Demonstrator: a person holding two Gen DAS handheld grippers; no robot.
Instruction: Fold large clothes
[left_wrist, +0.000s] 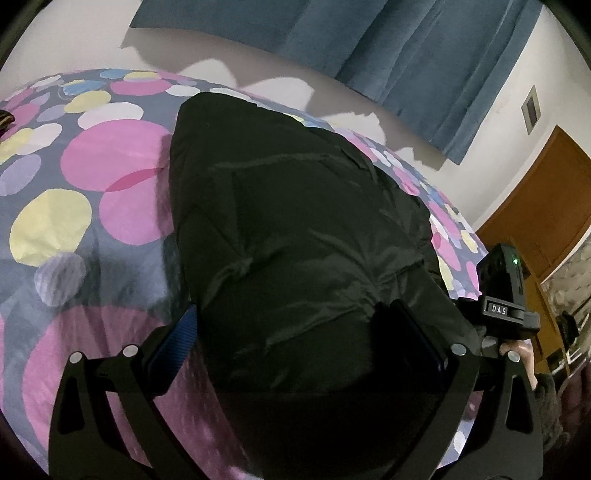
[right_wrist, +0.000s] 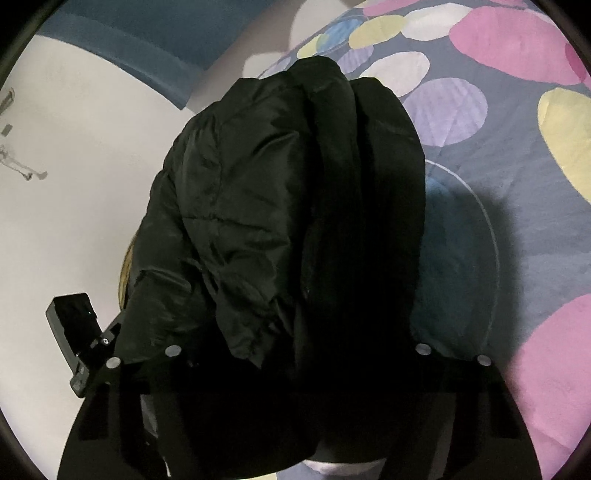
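A large black padded jacket (left_wrist: 295, 221) lies over a bed with a spotted cover (left_wrist: 110, 166). My left gripper (left_wrist: 291, 332) has its fingers spread wide around the jacket's near bulk; the blue-padded left finger (left_wrist: 177, 339) shows beside the fabric, and the right one is sunk against it. In the right wrist view the jacket (right_wrist: 258, 221) hangs bunched in thick folds over my right gripper (right_wrist: 295, 354), whose fingers are buried in the fabric. The other gripper's body shows at the right edge of the left wrist view (left_wrist: 506, 295).
Blue curtains (left_wrist: 406, 55) and a white wall stand behind the bed. A brown wooden door (left_wrist: 546, 206) is at the right. The spotted cover (right_wrist: 517, 147) spreads to the right of the jacket in the right wrist view.
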